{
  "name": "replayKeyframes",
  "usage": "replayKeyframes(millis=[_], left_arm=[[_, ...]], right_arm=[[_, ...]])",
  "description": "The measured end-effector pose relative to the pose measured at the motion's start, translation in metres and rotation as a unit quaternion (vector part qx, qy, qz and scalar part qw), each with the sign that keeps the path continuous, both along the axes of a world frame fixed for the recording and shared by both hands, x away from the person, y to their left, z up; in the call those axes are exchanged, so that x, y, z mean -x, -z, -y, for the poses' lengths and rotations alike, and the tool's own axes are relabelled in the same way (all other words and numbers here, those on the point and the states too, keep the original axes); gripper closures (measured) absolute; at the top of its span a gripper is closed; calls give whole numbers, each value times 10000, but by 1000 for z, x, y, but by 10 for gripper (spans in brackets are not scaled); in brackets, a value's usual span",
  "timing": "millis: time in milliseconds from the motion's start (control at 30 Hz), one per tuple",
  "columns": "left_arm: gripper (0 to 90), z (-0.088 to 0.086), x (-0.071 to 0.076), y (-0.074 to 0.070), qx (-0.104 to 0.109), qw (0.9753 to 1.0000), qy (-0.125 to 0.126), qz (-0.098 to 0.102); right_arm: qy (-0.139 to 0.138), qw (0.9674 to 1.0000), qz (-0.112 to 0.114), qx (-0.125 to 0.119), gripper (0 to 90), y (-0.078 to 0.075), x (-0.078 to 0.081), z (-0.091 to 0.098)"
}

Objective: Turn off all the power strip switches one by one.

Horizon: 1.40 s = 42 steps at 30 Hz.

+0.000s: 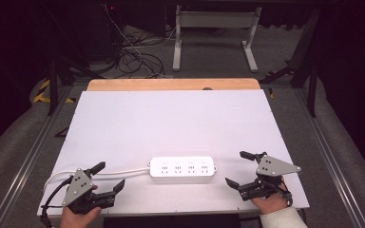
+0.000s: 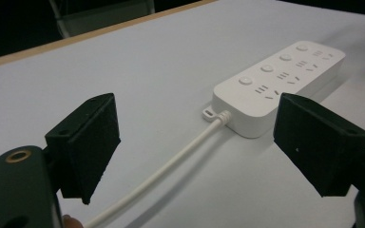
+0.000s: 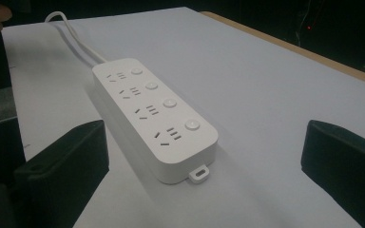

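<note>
We are holding the left tool (image 1: 108,177) with its jaws spread wide and nothing between them, low at the near left of the white worktop (image 1: 171,123). The right tool (image 1: 236,168) is likewise gaping empty at the near right. Between them the power strip (image 1: 182,169) is lying flat, its long axis running left to right along the near edge, sockets facing up. Its cord (image 1: 123,171) is leaving the left end, trailing toward the left tool.

power strip (image 1: 182,169) on table (image 1: 171,118), between both grippers
</note>
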<state>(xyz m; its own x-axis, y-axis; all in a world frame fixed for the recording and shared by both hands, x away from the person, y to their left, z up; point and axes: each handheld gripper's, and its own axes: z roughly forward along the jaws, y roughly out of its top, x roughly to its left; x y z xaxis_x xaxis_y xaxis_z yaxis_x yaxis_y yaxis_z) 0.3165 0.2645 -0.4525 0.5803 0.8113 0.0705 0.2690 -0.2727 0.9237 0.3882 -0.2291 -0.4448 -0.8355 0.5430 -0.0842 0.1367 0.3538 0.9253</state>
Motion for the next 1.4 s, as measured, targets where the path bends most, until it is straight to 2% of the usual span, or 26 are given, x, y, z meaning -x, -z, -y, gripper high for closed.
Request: replayKeyframes(millis=[33,67,133,233,367,467,533,800,867,1000,1067,1133,1400], left_arm=[[166,0,0,0,-131,9999,-9,103],[169,2,2,0,-160,9997,-14,178],[172,3,4,-1,-348,9988,-25,351],[172,6,6,-1,-482,9978,-19,449],[169,5,5,-1,-385,9986,-48,363],[163,2,4,-1,-174,9996,-57,230],[162,1,3,-1,-108,9998,-63,173],[174,5,6,-1,-351,9986,-80,389],[174,5,6,-1,-397,9985,-79,381],[174,5,5,-1,-390,9986,-94,347],[174,5,5,-1,-362,9988,-100,316],[174,5,5,-1,-383,9987,-95,326],[174,4,5,-1,-382,9987,-99,317]], right_arm=[[0,10000,0,0,25,0,0,0],[3,10000,34,2,25,0,0,0],[28,10000,37,13,25,0,1,-1],[49,10000,50,29,25,-1,1,-1],[59,10000,37,-12,26,-1,1,0],[61,10000,29,-39,27,-2,0,0],[66,10000,1,-38,27,-3,1,-1],[106,9999,55,79,49,-6,3,-4],[100,9999,32,64,55,-7,3,-4],[74,9999,-83,42,68,-11,-1,-7],[28,9998,-154,143,69,-14,-4,-11],[1,9997,-120,231,82,-18,-5,-16],[-80,9994,-280,198,100,-27,-19,-31]])
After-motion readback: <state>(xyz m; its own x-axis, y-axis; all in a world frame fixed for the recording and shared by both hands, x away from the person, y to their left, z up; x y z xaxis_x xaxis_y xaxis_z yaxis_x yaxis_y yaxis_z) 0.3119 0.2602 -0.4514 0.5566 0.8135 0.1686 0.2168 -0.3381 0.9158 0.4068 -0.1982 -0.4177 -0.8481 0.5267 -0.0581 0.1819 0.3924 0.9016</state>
